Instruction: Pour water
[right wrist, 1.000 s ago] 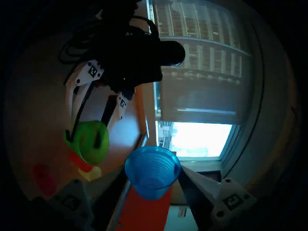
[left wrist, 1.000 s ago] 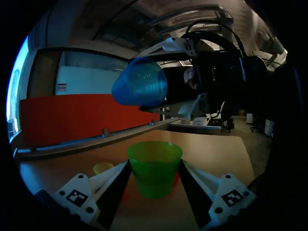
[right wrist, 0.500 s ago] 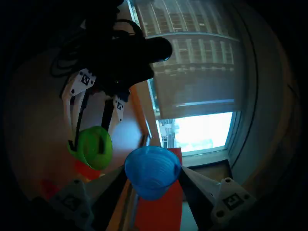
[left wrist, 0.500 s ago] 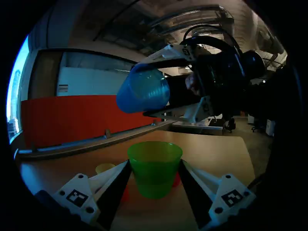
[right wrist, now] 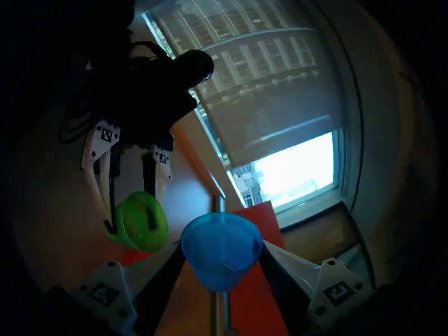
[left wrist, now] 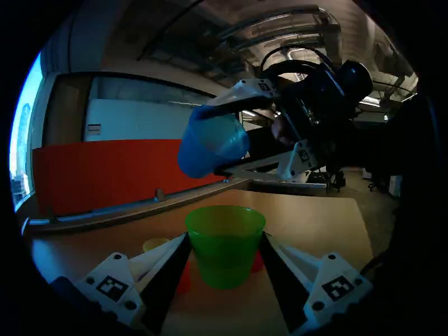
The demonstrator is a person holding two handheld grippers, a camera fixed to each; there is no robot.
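Between the fingers of the right gripper [right wrist: 222, 245] sits the blue cup [right wrist: 222, 264], pinched on both sides, so those jaws are clenched on it. From the left gripper view it hangs tilted in the air, up above the other cup and well clear of the table [left wrist: 313, 215]. Can't tell if there's any water in it, too dark.

The left gripper [left wrist: 225, 238] is doing the same thing with the green cup [left wrist: 225, 257]: both fingers pressed against its sides, cup upright, dead center between the jaws. Just outside the left jaw there's a small yellow cup [left wrist: 152, 244] on the wood, and something red [left wrist: 182, 281] pokes out behind that finger, too hidden to say what. Way past the jaws there's a red wall panel [left wrist: 101, 173], and beyond the right gripper's jaws a bright window [right wrist: 291, 171].
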